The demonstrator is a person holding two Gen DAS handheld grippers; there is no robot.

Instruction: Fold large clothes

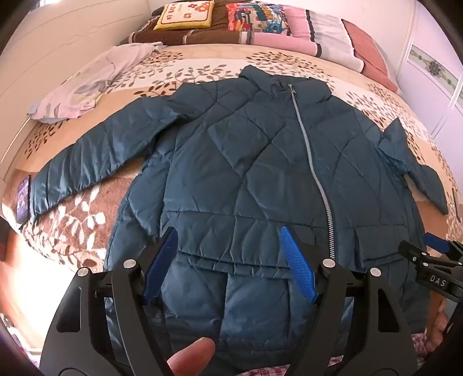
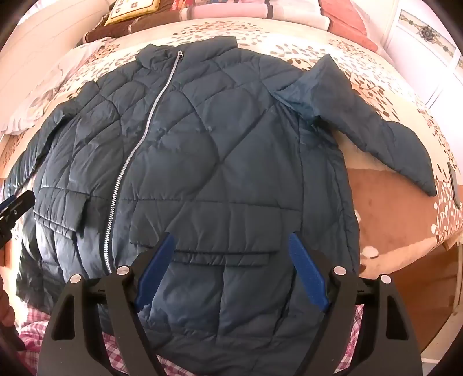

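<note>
A dark teal quilted jacket [image 1: 246, 162] lies flat and zipped up on the bed, collar far, hem near me; it also shows in the right wrist view [image 2: 208, 162]. Its sleeves spread out left [image 1: 95, 156] and right [image 2: 376, 121]. My left gripper [image 1: 228, 234] is open and empty, hovering over the hem left of the zipper [image 1: 315, 173]. My right gripper [image 2: 231, 240] is open and empty over the hem right of the zipper [image 2: 127, 165]. The right gripper also shows at the right edge of the left wrist view [image 1: 434, 257].
The bed has a floral beige cover [image 1: 202, 60]. A folded pale garment [image 1: 95, 84] lies at the far left. Pillows and blankets [image 1: 260, 23] are piled at the head. A phone [image 1: 23, 199] lies by the left sleeve cuff. A wardrobe [image 2: 428, 34] stands at right.
</note>
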